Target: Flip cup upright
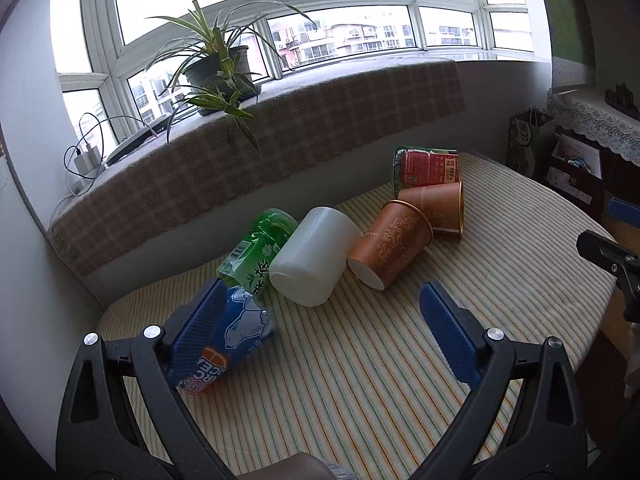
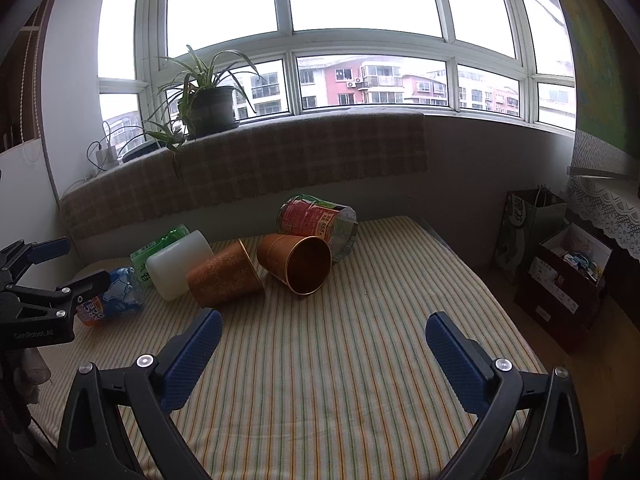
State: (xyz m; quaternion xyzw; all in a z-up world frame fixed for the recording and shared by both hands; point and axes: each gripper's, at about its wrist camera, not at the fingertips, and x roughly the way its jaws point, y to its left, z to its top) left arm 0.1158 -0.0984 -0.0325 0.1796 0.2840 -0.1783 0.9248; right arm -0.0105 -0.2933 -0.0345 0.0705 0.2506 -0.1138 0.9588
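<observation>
Left wrist view: your left gripper (image 1: 322, 322) hangs over the striped counter (image 1: 400, 360) with its fingers (image 1: 444, 328) spread wide and nothing between them. Just beyond lie a blue cup (image 1: 244, 332), a green cup (image 1: 260, 248), a white cup (image 1: 312, 256) and two brown cups (image 1: 392, 248), all on their sides, touching in a row. A red cup (image 1: 428, 168) lies behind.

Right wrist view: your right gripper (image 2: 324, 344) has fingers (image 2: 452, 352) spread too, holding nothing. One brown cup (image 2: 298, 262) lies ahead with its mouth facing you, the other (image 2: 224, 278) beside it.
</observation>
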